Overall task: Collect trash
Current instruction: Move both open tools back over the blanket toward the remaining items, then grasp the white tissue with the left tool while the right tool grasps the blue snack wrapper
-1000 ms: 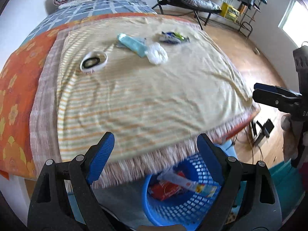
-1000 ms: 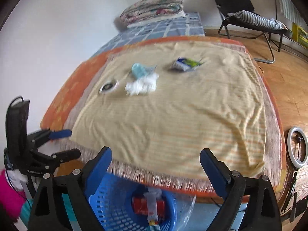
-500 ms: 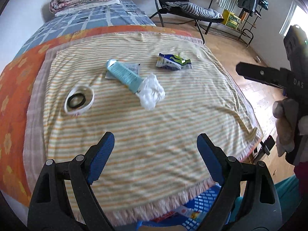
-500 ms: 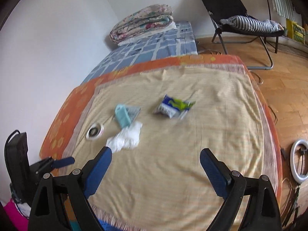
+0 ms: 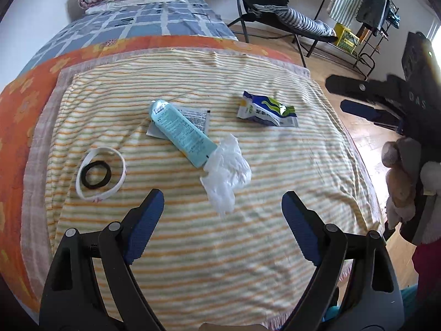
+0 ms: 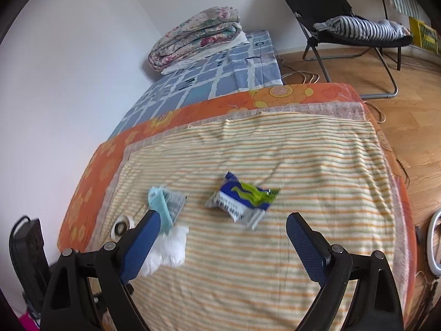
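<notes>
So I've got both grippers out over the bed. My left gripper [image 5: 222,222] is spread wide with nothing between the blue pads, and my right gripper [image 6: 223,244] is just as wide and just as empty.

All the trash sits on the yellow striped fringed blanket [image 5: 248,262]. Closest to my left tool is the crumpled white plastic bag [image 5: 227,176], touching the bottom end of the pale teal squeeze tube [image 5: 180,133], which lies across a flat grey printed sachet [image 5: 197,117]. Off to the right, apart from that pile, is the blue, white and green foil snack wrapper [image 6: 242,197], pretty much dead ahead of my right tool. There's also a white silicone wristband [image 5: 100,178] with a black hair tie [image 5: 97,174] lying inside its loop. I can't say if those count as trash.

Handling guesses: the bag looks featherweight and floppy, so I'd pinch a bunched-up fold in the middle, not a loose edge. The wrapper is light, crinkly and probably slick, so I'd grab across the puffed middle. The tube seems squashy; I'd take it across its width near mid-body. The sachet is the annoying one: flat on soft cloth, so I'd go for whichever edge or corner sits proud, and there's a risk of pinching blanket with it.
</notes>
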`<state>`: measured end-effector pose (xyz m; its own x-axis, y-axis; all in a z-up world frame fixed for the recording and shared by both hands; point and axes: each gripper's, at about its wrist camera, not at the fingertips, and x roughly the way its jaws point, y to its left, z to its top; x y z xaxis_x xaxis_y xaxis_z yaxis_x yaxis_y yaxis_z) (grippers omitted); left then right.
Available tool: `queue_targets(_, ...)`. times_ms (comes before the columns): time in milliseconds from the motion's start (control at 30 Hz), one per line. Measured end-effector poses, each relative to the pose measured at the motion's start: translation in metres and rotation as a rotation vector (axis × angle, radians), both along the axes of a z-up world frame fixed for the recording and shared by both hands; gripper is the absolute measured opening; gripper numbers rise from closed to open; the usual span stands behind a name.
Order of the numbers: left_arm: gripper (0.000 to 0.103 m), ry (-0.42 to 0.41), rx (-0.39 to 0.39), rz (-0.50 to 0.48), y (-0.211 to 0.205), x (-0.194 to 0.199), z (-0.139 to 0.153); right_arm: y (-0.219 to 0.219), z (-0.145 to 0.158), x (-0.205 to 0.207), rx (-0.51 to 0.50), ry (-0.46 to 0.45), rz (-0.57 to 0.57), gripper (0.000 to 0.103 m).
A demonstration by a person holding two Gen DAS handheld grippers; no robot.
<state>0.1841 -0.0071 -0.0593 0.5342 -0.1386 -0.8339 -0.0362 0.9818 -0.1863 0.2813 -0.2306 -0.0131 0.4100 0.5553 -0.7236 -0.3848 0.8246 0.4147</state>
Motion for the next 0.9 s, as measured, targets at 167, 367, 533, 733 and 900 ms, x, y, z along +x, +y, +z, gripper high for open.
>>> queue_targets(167,0.084,0.015,0.005,-0.004,0.0,0.018,-0.01,0.014,-0.015,0.026,-0.012,0.006,0.009,0.094)
queue_targets(367,0.076,0.051,-0.022,-0.021,-0.003,0.035,-0.027,0.029,-0.041,0.051,-0.004,0.042,0.021,0.093)
queue_targets(533,0.047,0.087,-0.002,-0.064,-0.012,0.041,-0.037,0.034,-0.063,0.068,-0.013,0.062,0.013,0.092)
queue_targets(733,0.026,0.112,-0.002,-0.063,-0.009,0.039,-0.045,0.035,-0.086,0.081,0.006,0.105,-0.001,0.089)
queue_targets(900,0.018,0.111,-0.015,-0.043,0.0,0.035,-0.044,0.049,-0.089,0.076,-0.023,0.096,0.06,0.085)
